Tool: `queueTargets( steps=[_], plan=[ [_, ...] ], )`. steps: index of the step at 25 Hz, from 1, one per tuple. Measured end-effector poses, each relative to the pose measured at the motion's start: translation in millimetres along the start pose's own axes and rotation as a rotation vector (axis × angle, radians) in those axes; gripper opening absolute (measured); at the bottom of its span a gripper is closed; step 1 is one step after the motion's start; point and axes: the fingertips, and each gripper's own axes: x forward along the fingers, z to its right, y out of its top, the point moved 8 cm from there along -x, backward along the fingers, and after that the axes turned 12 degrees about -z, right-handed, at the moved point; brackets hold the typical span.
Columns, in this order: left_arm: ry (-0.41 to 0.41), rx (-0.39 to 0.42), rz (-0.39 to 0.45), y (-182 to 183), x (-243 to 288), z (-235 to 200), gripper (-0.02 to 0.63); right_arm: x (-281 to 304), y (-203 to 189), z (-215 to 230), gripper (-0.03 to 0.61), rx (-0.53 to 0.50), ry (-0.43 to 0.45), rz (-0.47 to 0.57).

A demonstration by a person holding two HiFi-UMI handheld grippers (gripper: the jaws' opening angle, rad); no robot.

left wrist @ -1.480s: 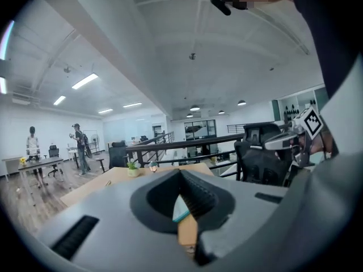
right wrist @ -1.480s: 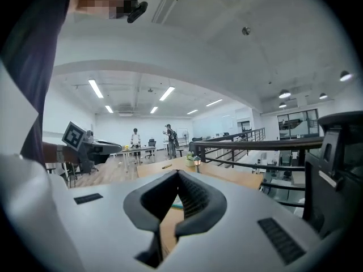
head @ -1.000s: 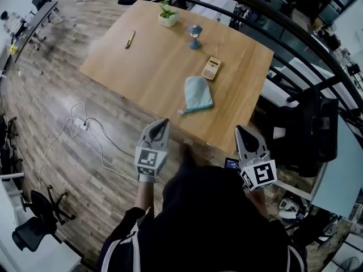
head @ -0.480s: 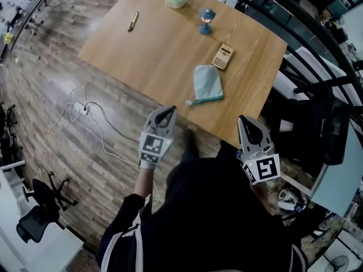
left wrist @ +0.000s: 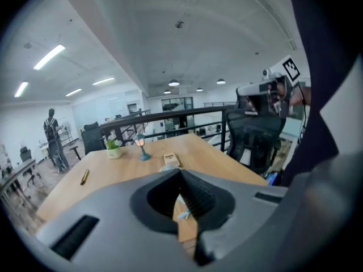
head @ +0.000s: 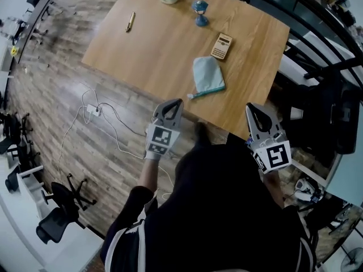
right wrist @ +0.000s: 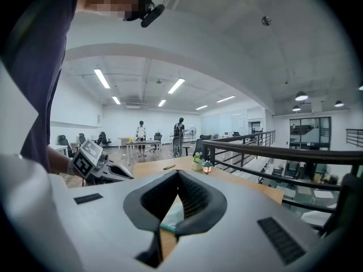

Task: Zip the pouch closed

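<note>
Hovering by wood table (head: 153,44) w/ pouch (head: 207,74), L gripper (head: 176,102) + R gripper (head: 251,107), fingers closed, empty, plank floor (head: 57,106)

The left hand-held gripper (head: 173,104) points toward 1 o'clock. The right hand-held gripper (head: 254,109), at its 3 o'clock, points toward 11. Both have their jaws together and empty.
</note>
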Motion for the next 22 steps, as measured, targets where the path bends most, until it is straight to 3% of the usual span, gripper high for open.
queueTargets(
  steps=[3, 5, 8, 12, 17, 22],
  plan=[
    [-0.028, 0.164, -0.141, -31, 36, -3, 0.0, -5, -9, 0, 0.013, 0.017, -0.041, -0.02],
    [-0.046, 0.333, -0.234, -51, 65, -4, 0.008, -9, -16, -4, 0.012, 0.041, -0.069, -0.029],
    [-0.088, 0.585, -0.316, -72, 105, -2, 0.04, -17, -29, -9, 0.014, 0.084, -0.108, -0.043],
    [-0.18, 0.811, -0.419, -105, 159, 5, 0.082, -28, -36, -10, 0.014, 0.101, -0.165, -0.052],
    [-0.204, 0.928, -0.498, -127, 196, 9, 0.084, -41, -38, -8, 0.014, 0.118, -0.228, -0.043],
    [-0.206, 0.943, -0.519, -125, 206, 14, 0.084, -47, -42, -10, 0.012, 0.121, -0.246, -0.059]
  ],
)
